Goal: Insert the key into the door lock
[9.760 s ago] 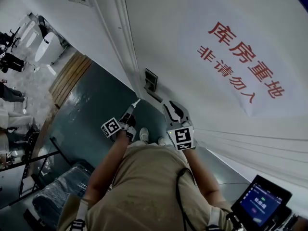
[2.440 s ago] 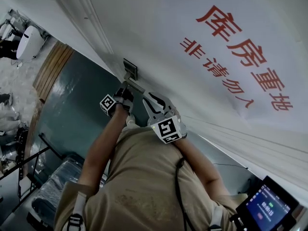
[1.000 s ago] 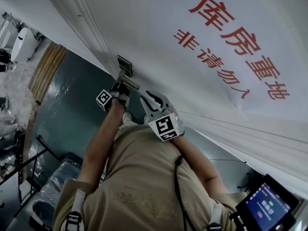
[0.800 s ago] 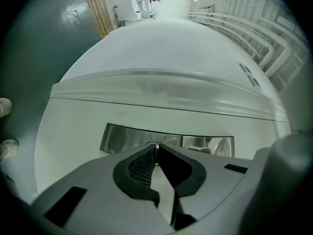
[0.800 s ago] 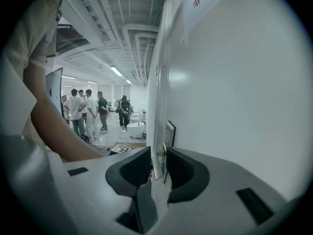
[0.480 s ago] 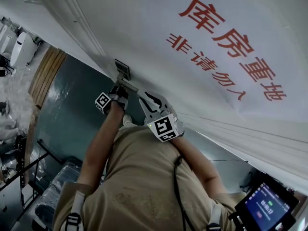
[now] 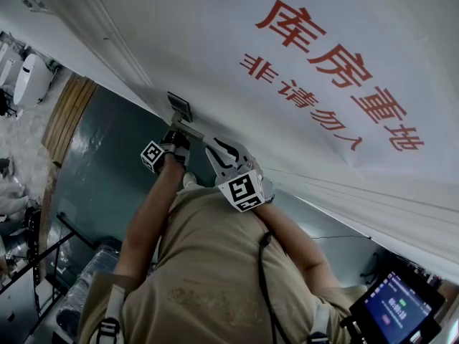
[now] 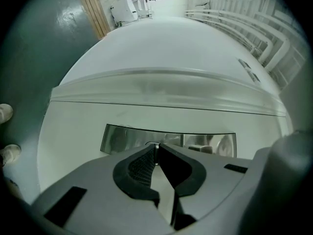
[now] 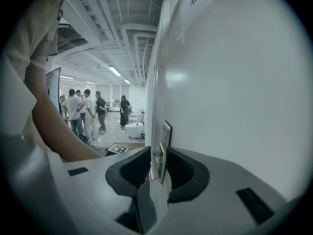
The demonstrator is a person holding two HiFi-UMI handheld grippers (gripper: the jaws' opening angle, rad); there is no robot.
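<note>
Floor: dark teal floor [image 7: 100, 163] at the left of the head view, below the door.
Left arm: the left forearm [image 7: 152, 213] reaches straight out from the body toward the door. The marker cube on its gripper faces up and to the left.
Left gripper: the left gripper [image 7: 176, 136] points at the lock plate from just below it. In the left gripper view its jaws [image 8: 156, 148] are all but together, pinching a thin metal blade.
Key: the key [image 8: 156, 154] stands edge-on between the left jaw tips. Its far end reaches the lock plate, but I cannot tell whether it has entered a keyhole.
Lock plate: a shiny rectangular lock plate [image 8: 129, 140] is fixed flat on the white door [image 7: 215, 34], directly ahead of the left jaws and very close.
Lever handle: the lever handle [image 7: 192, 128] runs from the plate toward the right gripper.
Right gripper: the right gripper [image 7: 215, 147] is just right of the left one. In the right gripper view its jaws [image 9: 157, 156] are closed to a narrow gap with the lever's end [image 9: 152, 169] between the pads.
Right arm: the right forearm [image 7: 294, 242] is bent, and its marker cube faces the head camera.
Sign: a white sign [image 7: 337, 70] with red characters is on the door, well right of the lock.
Screen: a lit screen [image 7: 394, 307] sits at the lower right corner.
</note>
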